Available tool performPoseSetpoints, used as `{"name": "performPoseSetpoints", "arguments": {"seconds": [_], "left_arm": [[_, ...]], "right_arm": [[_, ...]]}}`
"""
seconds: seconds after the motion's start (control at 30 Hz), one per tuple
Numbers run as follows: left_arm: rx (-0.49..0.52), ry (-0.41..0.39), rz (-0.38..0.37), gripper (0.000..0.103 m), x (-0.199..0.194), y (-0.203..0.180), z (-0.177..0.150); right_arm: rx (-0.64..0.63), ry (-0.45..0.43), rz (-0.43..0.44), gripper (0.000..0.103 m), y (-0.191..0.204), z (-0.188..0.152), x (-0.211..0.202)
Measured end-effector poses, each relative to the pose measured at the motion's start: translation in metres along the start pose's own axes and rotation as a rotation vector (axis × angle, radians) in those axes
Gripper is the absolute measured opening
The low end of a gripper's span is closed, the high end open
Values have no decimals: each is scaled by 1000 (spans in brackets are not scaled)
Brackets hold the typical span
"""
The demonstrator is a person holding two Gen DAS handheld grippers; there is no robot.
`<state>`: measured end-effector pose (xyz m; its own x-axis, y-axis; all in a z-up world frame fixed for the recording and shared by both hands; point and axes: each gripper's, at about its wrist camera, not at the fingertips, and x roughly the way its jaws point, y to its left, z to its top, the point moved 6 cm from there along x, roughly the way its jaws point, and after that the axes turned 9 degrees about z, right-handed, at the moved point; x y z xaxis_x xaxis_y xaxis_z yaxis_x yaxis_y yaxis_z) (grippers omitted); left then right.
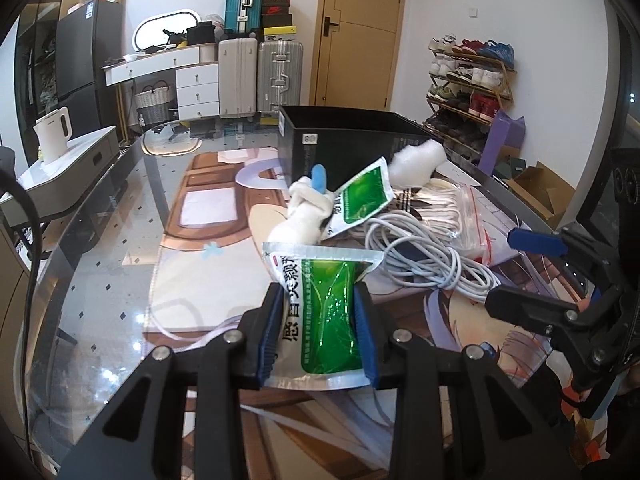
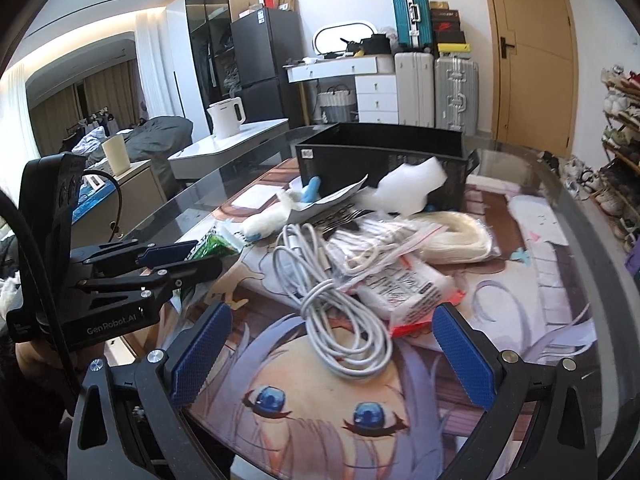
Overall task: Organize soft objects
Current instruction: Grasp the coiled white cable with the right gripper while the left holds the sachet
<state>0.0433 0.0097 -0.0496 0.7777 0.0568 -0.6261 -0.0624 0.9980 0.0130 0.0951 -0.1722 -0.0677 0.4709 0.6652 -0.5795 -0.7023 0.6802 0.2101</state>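
I am gripping a green sachet (image 1: 326, 308) in my clenched left gripper (image 1: 318, 312), raised off the mat; keeping it pinched, I should carry it toward the black box (image 1: 352, 136) at twelve o'clock, while my right gripper (image 2: 332, 356) is hovering released over the cable coil (image 2: 336, 296)

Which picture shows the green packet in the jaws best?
The left wrist view: the green packet fills the middle, pinched flat between the blue pads. The right wrist view shows only a small green corner sticking out past the left gripper.

Green sachet (image 1: 326, 304): upright, pinched between tool pads, 6 o'clock.
Second sachet (image 1: 362, 196): tilted, 12 o'clock.
White cable (image 2: 340, 304): coiled, centre.
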Motion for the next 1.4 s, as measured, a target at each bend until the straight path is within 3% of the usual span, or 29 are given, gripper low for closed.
{"name": "performPoseSetpoints", "arguments": {"seconds": [0.17,0.5,0.57,0.83,1.0,1.3,1.4], "left_arm": [[-17,-7,12,33,-2,6,1],[-36,-4,15,33,-2,13,1],[-36,-4,16,33,-2,13,1],[-43,-5,20,33,0,15,3],[-48,-4,24,33,1,17,4],[-53,-6,25,33,1,19,3],[-50,-5,26,33,1,19,3]], "right_arm": [[-25,29,19,90,8,1,10],[-63,126,62,83,16,-2,37],[-74,153,82,78,19,-5,40],[-79,160,82,74,19,-1,47],[-83,177,76,58,20,-1,54],[-106,172,74,48,28,-1,58],[-105,161,68,37,28,-1,55]]}}
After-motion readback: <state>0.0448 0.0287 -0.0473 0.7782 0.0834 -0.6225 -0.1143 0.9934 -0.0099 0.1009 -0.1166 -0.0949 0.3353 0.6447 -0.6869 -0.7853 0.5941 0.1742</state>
